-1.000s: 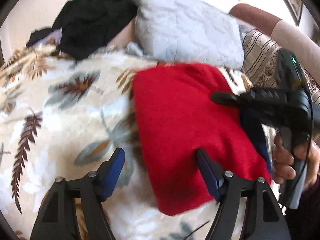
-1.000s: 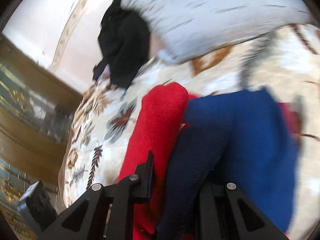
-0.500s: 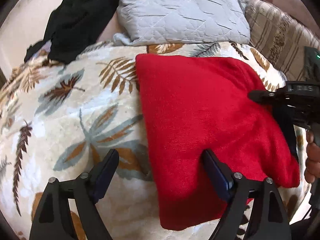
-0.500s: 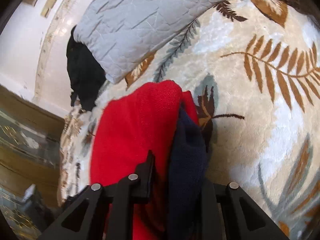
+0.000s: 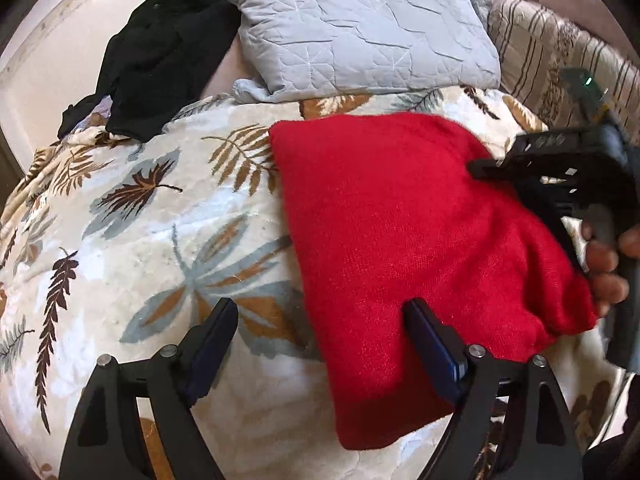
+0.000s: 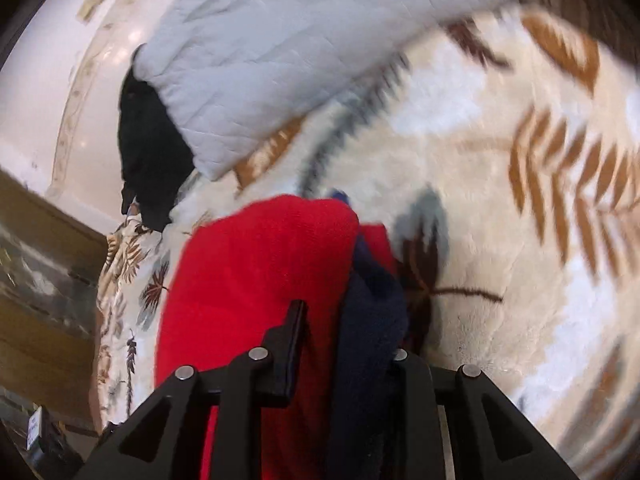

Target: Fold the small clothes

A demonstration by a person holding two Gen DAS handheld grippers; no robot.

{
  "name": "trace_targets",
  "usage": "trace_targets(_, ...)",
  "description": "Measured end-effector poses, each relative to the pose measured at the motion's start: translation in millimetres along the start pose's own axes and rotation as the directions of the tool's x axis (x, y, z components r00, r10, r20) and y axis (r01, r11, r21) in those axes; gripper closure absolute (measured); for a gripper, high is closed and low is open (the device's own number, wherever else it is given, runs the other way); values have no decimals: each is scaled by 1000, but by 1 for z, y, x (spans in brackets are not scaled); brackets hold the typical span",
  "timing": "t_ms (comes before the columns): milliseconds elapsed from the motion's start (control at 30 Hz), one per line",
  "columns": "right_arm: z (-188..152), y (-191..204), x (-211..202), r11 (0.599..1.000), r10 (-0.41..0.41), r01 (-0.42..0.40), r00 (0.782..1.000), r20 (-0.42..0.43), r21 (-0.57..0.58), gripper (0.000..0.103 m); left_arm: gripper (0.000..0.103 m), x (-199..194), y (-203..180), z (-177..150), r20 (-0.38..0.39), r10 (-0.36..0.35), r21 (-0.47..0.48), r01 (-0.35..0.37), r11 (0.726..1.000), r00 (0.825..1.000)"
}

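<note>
Right now the red garment (image 5: 416, 240) lies folded on the leaf-patterned blanket (image 5: 152, 240), just below the grey quilted pillow (image 5: 360, 28), with a black garment (image 5: 164, 52) heaped to the pillow's left. The left gripper (image 5: 324, 344) hangs above the blanket with its jaws spread wide, the right blue pad (image 5: 434, 348) lying against the red cloth's near edge, nothing caught between them. The right gripper (image 6: 344, 332), seen at the cloth's right edge, is clamped on the red garment's edge together with a dark blue layer (image 6: 372, 320)
</note>
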State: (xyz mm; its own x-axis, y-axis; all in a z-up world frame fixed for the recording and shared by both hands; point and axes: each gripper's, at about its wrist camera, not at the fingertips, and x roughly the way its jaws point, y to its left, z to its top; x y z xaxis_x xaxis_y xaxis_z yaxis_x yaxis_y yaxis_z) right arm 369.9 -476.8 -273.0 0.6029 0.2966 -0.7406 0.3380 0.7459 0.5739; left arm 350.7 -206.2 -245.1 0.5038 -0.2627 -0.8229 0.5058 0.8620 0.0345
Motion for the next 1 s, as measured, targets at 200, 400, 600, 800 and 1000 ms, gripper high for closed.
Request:
trace_targets(200, -12, 12, -47, 998, -43, 46, 996, 72, -43, 72, 16, -5, 2, 0, -13, 14, -14, -15, 1000, 1000)
trace_targets(400, -45, 31, -112, 984, -25, 58, 982, 188, -170, 71, 16, -9, -5, -3, -20, 59, 5, -59, 998, 998)
trace_targets(600, -84, 39, -101, 976, 35, -31, 999, 15, -214, 71, 16, -11, -11, -6, -4, 89, 31, -89, 996, 996)
trace_targets(800, -81, 12, -54, 980, -138, 123, 986, -91, -155, 72, 16, -9, -10, -5, -5, 80, 29, -80, 996, 997)
trace_targets(1000, -72, 25, -45, 962, -193, 182, 981, -34, -205, 69, 16, -8, -11, -5, 0, 77, 25, -77, 997, 997)
